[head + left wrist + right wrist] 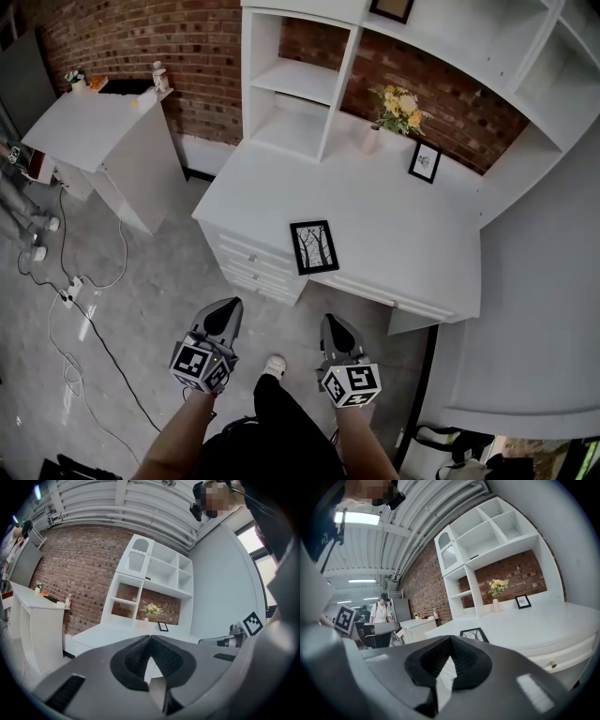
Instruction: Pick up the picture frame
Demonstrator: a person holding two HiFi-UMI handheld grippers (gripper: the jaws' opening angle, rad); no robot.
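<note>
Picture frame (314,247) lies flat near the front edge of the white surface (403,234). Left gripper (228,307) and right gripper (334,324) are both closed, empty, short of it. Likely light, rigid, slick glass front: pinch the black border, not the pane.

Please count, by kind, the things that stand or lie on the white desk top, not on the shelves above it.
Frames: 2 (flat frame near the front edge, upright frame at the back)
Vase of flowers: 1
Total: 3
</note>
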